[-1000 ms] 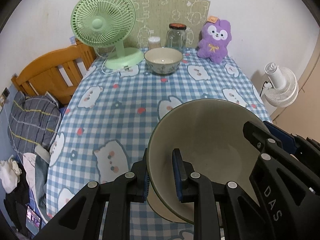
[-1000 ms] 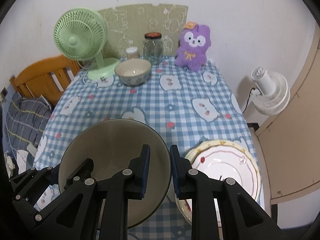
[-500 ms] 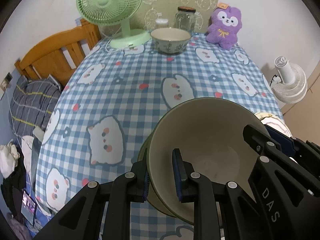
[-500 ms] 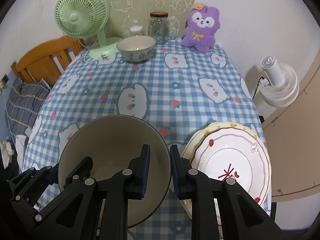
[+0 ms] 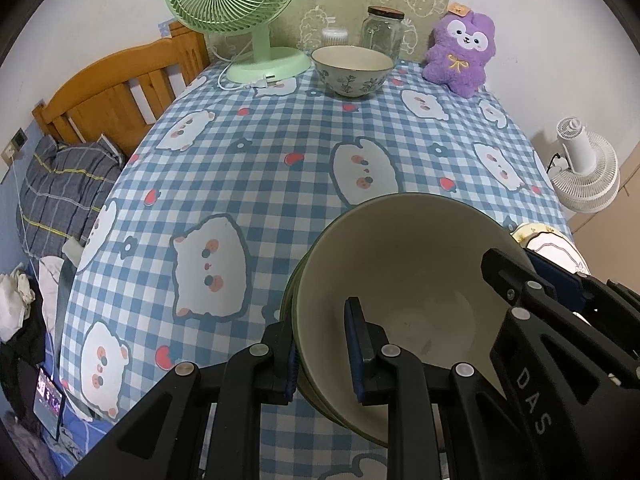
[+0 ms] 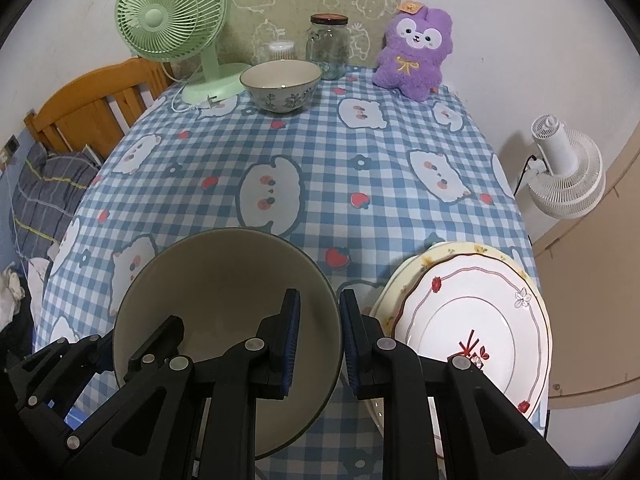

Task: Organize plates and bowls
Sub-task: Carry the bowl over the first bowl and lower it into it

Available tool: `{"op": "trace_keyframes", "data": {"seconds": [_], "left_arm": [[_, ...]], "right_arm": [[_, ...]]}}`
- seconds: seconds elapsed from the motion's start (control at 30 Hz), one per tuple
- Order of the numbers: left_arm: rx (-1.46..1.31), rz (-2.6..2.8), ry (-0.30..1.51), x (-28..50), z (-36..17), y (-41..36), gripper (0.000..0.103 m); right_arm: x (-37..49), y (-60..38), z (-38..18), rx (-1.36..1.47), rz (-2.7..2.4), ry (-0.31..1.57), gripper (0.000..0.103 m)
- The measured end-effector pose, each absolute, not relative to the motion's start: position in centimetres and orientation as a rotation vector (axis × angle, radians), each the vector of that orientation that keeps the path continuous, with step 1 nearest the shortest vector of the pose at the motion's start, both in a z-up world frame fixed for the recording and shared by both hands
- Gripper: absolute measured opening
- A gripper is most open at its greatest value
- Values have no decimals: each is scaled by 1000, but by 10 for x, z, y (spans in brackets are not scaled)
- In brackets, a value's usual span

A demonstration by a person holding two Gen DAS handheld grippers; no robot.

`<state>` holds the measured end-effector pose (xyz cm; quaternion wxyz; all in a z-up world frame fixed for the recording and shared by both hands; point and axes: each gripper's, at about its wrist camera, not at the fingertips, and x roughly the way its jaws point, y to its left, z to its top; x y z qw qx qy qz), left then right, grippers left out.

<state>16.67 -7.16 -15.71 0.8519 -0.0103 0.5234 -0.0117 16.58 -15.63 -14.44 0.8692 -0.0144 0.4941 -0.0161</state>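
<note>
A large cream bowl with a dark green rim [image 5: 404, 280] [image 6: 224, 280] sits nested in a second like bowl [image 5: 289, 300] at the table's near edge. My left gripper [image 5: 322, 344] straddles its left rim, the jaws a little apart from the wall. My right gripper [image 6: 318, 336] straddles its right rim, jaws likewise parted. A stack of flowered plates [image 6: 472, 312] [image 5: 544, 240] lies right of the bowls. A small blue-patterned bowl [image 5: 352, 65] [image 6: 281, 84] stands at the far end.
A green fan [image 5: 240, 12] [image 6: 176, 24], a glass jar [image 5: 382, 28] [image 6: 329, 46], a small white container [image 6: 281, 50] and a purple plush toy [image 5: 462, 54] [image 6: 414, 54] line the far edge. A wooden bed frame [image 5: 116, 88] is left, a white floor fan [image 6: 564, 168] right.
The held bowl has come down into the second bowl near the table's front edge. Both grippers' jaws have parted slightly from its rim.
</note>
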Motion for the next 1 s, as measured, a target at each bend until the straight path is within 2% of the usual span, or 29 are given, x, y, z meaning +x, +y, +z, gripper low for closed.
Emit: {"op": "trace_keyframes", "data": {"seconds": [0.23,0.5,0.67,0.73,0.87,1.0], "left_arm": [[-22,-26,1104,165,-157,-72,18],[-25,-29,1103,164,-157,-73,29],[-26,-30,1102,164,-157,-74,32],[-28,-33,1103,163,-157,-75,35],[-47,-34,1092,162,-153,-78,39],[-64,-37,1094,161,-153,-74,42]], "right_arm": [[167,-158,-148,-11,-34,1048,24],[168,-161,-153,30,-25,1069,24],[169,-162,-154,44,-16,1079,24],[169,-162,-156,54,-2,1090,28],[166,-163,-150,65,1,1063,72],[164,-162,-148,64,13,1047,74]]}}
